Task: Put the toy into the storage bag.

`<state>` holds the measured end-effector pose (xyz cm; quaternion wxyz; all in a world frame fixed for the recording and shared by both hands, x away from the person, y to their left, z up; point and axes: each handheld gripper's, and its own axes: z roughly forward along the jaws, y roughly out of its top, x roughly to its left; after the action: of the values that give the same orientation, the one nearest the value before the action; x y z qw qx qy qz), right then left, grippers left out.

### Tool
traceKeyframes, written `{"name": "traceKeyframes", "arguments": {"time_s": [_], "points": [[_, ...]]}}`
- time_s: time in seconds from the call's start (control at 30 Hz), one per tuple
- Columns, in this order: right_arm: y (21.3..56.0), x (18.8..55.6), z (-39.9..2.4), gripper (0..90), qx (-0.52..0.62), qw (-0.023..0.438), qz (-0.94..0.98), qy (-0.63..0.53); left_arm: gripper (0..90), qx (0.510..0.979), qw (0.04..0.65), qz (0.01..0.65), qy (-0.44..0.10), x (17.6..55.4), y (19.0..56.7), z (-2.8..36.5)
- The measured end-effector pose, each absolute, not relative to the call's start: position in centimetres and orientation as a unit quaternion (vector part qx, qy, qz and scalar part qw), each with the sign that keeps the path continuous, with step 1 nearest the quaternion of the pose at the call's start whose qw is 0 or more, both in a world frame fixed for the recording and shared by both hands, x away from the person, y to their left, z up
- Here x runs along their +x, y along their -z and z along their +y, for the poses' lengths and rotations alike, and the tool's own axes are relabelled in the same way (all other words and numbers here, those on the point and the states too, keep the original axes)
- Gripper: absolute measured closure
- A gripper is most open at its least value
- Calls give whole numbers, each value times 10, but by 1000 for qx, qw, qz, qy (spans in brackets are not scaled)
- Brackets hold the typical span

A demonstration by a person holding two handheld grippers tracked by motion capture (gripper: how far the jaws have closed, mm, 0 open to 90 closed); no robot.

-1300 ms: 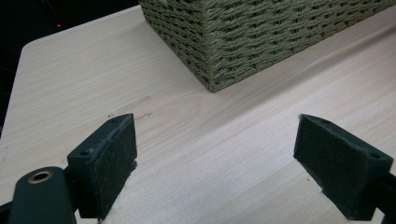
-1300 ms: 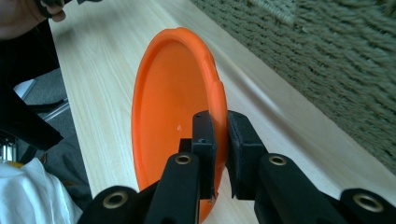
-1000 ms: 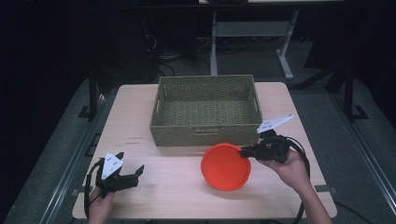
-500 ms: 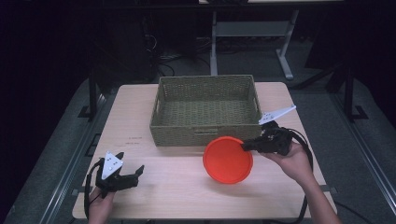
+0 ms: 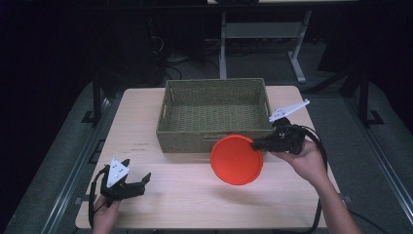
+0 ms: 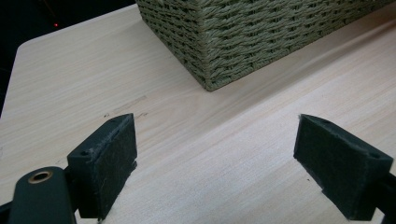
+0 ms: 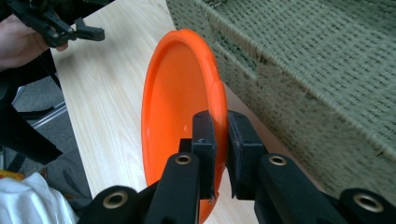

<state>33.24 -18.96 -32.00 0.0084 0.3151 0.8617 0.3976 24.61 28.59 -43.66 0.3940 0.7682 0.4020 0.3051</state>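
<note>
Orange plastic is catching the eye here: a round plate point(image 5: 236, 159) is hanging over the table point(image 5: 195, 204), just in front of the wicker basket point(image 5: 214, 114), pinched at its rim by the right gripper point(image 5: 256, 145). In the right gripper view the two black pads are closing tight on the plate point(image 7: 180, 107) edge, one pad inside the dish and one behind it, with the basket point(image 7: 317, 74) wall just beside. I am judging the plate to be light and stiff, thin enough that a rim pinch carries it, though smooth plastic of this kind may be slipping or swinging if the hold is loosening; the rim is the only sensible place to grab it, since the face is too broad for the jaws. Being round, it has no long axis to speak of; it is tilting steeply, its hollow face turning toward the person's left and somewhat up, its lower edge hanging nearest the tabletop. The left gripper point(image 5: 139, 179) is resting low near the table's front left corner, well apart from the plate, and in the left gripper view its jaws are standing wide with nothing between them but bare wood point(image 6: 210, 154).
</note>
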Motion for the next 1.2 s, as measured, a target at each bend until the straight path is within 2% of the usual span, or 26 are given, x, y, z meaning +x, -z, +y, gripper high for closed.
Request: {"name": "traceKeyframes", "arguments": {"time_s": [1.2], "points": [[270,348,-176,822,302,31,864,-402,128,765,394,406,-307,246,436,288]]}}
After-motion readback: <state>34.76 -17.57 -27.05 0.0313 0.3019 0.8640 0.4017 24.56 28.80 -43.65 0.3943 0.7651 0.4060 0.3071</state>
